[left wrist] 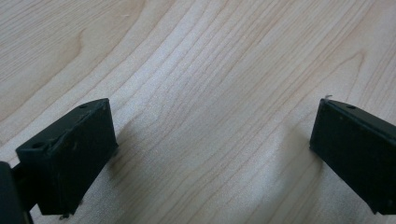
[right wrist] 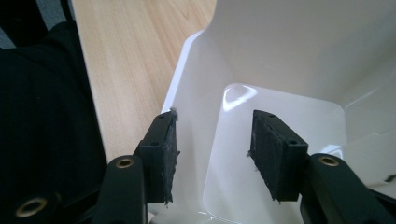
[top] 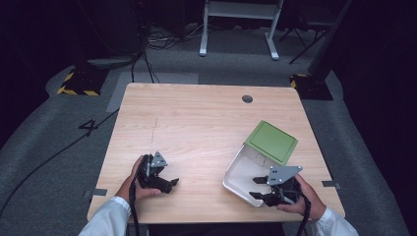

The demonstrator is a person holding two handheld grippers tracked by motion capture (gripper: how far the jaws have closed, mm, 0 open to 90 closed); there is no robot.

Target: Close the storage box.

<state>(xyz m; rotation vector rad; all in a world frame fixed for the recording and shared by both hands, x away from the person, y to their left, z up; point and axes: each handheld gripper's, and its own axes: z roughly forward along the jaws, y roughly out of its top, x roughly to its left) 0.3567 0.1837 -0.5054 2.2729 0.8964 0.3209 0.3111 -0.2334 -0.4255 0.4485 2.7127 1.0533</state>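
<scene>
A white box (top: 240, 172) sits open at the table's front right, and its green lid (top: 271, 142) lies tilted back beyond it. My right gripper (top: 253, 188) is open at the box's near corner. In the right gripper view the right gripper (right wrist: 212, 140) has one jaw outside the box's wall (right wrist: 194, 93) and the other over the empty white inside, touching nothing. My left gripper (top: 171, 185) rests at the front left, far from the box. In the left gripper view the left gripper (left wrist: 215, 140) is open wide over bare wood.
The light wooden table (top: 196, 123) has a round cable hole (top: 247, 99) near its far edge. Beyond the table, on the grey floor, are cables (top: 147, 54), a white desk frame (top: 241, 24) and a yellow-black taped base (top: 78, 86).
</scene>
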